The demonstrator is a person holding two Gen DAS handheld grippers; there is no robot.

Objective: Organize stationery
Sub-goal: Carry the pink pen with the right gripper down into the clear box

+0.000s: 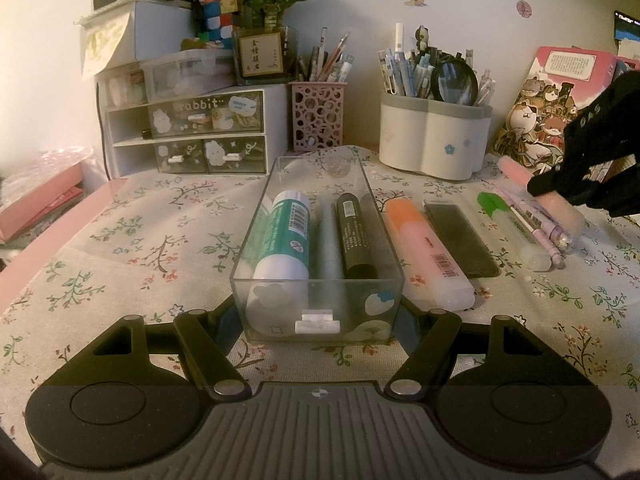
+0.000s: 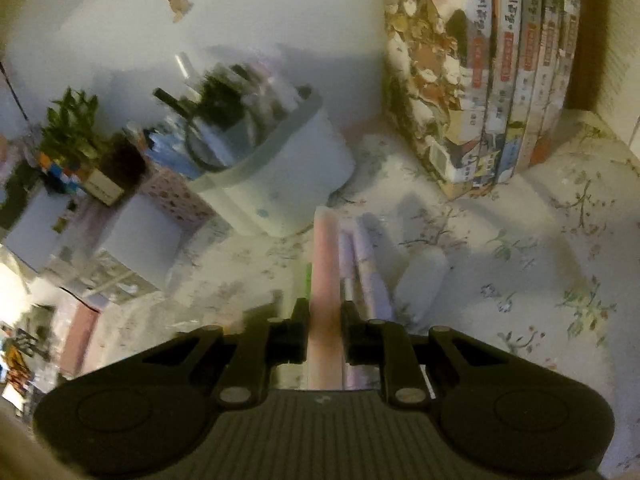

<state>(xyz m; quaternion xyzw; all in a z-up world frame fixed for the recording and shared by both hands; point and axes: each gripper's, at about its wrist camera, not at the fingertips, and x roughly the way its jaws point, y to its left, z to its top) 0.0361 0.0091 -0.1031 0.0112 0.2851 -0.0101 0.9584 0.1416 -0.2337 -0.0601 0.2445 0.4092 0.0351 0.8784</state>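
Note:
A clear plastic drawer (image 1: 320, 280) stands on the floral tablecloth between the fingers of my left gripper (image 1: 320, 316), which is shut on its near end. It holds a white-and-teal glue stick (image 1: 284, 236), a pale pen and a dark marker (image 1: 354, 236). To its right lie an orange highlighter (image 1: 428, 252), a black case (image 1: 460, 240), a green highlighter (image 1: 516, 228) and a purple pen (image 1: 540, 228). My right gripper (image 2: 324, 320) is shut on a pink highlighter (image 2: 326, 280), which also shows in the left wrist view (image 1: 520, 174).
At the back stand a white drawer unit (image 1: 192, 132), a pink pen cup (image 1: 318, 116), a white pen holder (image 1: 434, 136) and a row of books (image 2: 500, 80). A white eraser-like piece (image 2: 420, 276) lies on the cloth to the right of the purple pens.

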